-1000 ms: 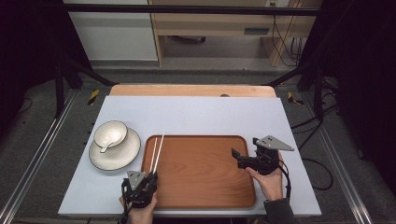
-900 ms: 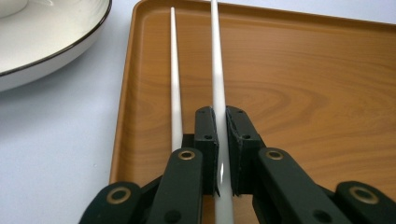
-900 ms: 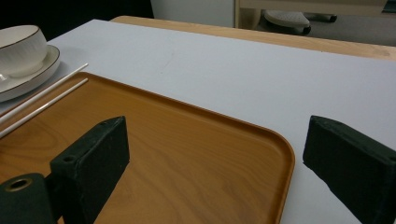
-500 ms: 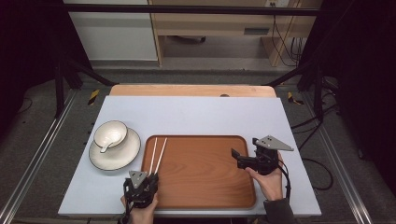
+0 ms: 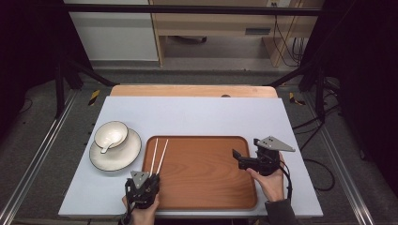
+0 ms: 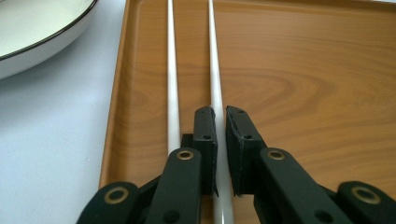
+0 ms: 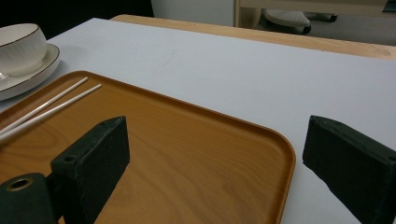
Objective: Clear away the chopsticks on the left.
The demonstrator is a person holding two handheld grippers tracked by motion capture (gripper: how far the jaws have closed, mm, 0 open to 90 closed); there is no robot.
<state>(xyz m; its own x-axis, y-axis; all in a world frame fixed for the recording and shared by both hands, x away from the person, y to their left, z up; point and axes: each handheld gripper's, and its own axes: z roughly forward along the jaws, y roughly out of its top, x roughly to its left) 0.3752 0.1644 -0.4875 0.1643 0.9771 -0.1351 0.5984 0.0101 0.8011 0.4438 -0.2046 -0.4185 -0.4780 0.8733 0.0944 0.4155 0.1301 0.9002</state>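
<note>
Pinching one of two slim, glossy white chopsticks on the wooden tray, the left gripper is narrow; the right gripper gapes wide.

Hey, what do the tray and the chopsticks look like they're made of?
Tray: wood or a wood-look laminate, going by the printed-looking grain and smooth satin sheen; can't tell which. Chopsticks: plain white, smooth and slightly glossy, probably plastic or melamine, possibly ceramic.
</note>
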